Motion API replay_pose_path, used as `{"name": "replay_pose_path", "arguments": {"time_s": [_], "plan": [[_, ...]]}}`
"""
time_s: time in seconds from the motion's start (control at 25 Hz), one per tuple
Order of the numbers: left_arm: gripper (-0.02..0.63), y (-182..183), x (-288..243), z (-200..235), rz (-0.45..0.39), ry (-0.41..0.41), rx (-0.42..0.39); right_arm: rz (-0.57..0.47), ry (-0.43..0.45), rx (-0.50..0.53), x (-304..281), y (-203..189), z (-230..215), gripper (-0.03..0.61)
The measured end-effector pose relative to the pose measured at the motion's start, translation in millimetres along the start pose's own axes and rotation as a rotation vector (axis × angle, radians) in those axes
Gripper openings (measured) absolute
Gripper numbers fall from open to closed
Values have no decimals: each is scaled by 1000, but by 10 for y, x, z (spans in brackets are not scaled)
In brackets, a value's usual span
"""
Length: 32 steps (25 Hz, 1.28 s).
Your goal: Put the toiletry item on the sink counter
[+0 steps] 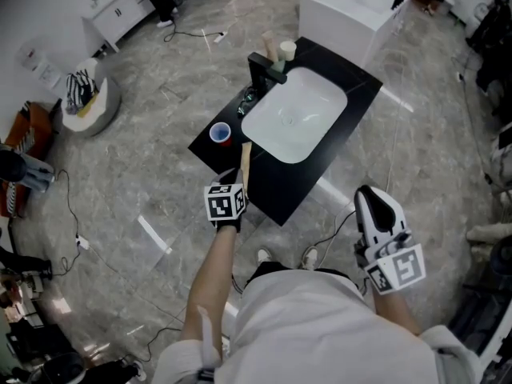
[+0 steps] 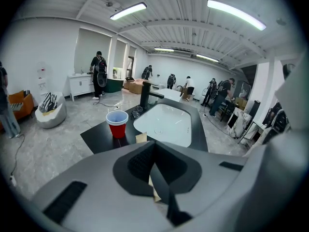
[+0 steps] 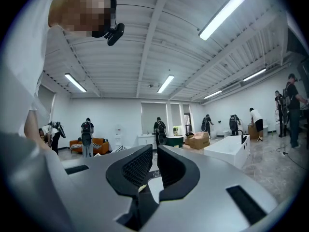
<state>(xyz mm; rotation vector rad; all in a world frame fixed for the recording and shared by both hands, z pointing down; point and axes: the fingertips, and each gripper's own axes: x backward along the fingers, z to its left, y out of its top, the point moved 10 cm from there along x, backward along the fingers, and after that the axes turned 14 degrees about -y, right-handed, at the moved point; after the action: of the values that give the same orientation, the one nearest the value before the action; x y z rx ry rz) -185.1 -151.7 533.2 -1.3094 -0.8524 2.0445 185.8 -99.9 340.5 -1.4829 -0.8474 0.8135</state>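
My left gripper (image 1: 242,187) is shut on a thin tan toiletry item (image 1: 246,160), which sticks out past the fingertips over the near left edge of the black sink counter (image 1: 352,78). In the left gripper view the jaws (image 2: 153,166) pinch the item, and its tan tip (image 2: 141,137) shows above them. Just beyond stand a red cup (image 2: 117,123) and the white basin (image 2: 166,122). My right gripper (image 1: 370,200) hangs off to the right of the counter, pointing level. Its jaws (image 3: 152,166) show a narrow gap with nothing between them.
A black faucet (image 1: 262,69) and two small bottles (image 1: 280,52) stand at the counter's far end, and the red cup (image 1: 220,134) at its left edge. A white tub (image 1: 352,6) lies beyond. A round cushion (image 1: 90,102) and cables lie on the floor to the left.
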Motion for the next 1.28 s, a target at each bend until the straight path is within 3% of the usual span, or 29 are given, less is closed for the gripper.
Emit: {"name": "replay_pose_path", "arguments": {"time_s": [0.52,1.28], "plan": [[2,142,499,-346,-158,4,-80,9,24,9,-134,29,-10,54],[3,348,1511,-809,-443,0,-119,5,88,22,-374,107,198,54]]}}
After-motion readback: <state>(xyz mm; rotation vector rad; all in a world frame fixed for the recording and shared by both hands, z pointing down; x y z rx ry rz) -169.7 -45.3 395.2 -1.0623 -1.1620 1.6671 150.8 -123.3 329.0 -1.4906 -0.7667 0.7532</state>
